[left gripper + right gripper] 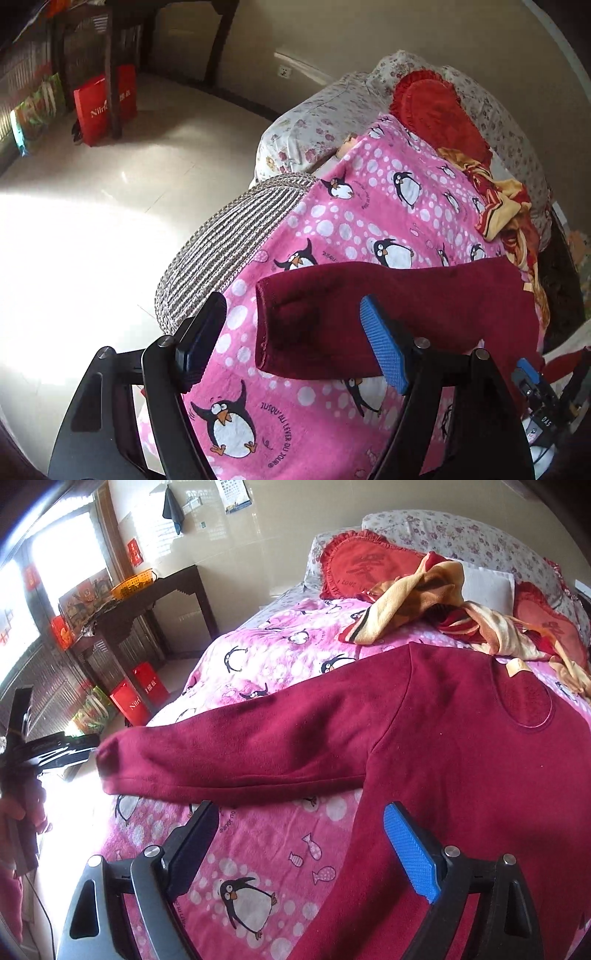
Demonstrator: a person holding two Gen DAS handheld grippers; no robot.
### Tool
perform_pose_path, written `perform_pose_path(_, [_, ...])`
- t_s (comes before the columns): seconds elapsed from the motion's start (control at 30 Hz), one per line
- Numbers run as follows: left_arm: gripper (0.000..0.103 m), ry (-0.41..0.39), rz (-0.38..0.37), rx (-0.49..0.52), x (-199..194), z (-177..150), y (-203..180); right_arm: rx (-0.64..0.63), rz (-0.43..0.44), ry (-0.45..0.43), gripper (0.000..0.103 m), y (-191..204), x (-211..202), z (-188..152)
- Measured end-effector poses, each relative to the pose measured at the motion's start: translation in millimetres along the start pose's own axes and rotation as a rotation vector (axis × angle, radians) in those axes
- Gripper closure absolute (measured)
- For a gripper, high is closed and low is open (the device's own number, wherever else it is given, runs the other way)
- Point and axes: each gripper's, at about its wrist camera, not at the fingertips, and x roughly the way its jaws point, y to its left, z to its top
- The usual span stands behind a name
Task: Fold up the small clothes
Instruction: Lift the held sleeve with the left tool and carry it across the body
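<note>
Pink blanket [258, 834]; both tools spread above.

The pink blanket [369, 206] reads "JUSQU'AU LEVER DU JOUR"; the red bag [105, 107] reads "Niir".

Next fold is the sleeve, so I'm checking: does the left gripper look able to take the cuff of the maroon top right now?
Probably yes. The left gripper is open just above the cuff, which lies flat on the penguin blanket with nothing over it.

maroon top [461, 760] cut off right, wall calendar [236, 496] illegible
</note>
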Motion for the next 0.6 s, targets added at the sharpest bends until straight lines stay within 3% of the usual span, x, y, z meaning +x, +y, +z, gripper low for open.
perform_pose_path(0.2, [0.029,0.104,0.015,-0.045,48,-16,3,-0.006,0.017,0.022,0.013,5,12,3])
perform_pose_path(0.23, [0.041,0.092,0.032,-0.024,49,-16,-1,-0.010,0.017,0.023,0.013,6,12,2])
perform_pose_path(0.27, [0.068,0.072,0.049,0.014,48,-16,-8,-0.017,0.015,0.023,0.013,6,11,2])
perform_pose_path(0.33, [0.091,0.046,0.114,0.074,43,-13,-20,-0.027,0.008,0.021,0.013,2,10,2])
perform_pose_path(0.37, [0.095,0.023,0.100,0.084,36,-12,-25,-0.028,0.004,0.021,0.013,0,8,2])
perform_pose_path(0.6, [0.096,-0.062,-0.103,0.202,-5,-4,-99,0.009,0.005,-0.001,0.033,-25,-8,7])
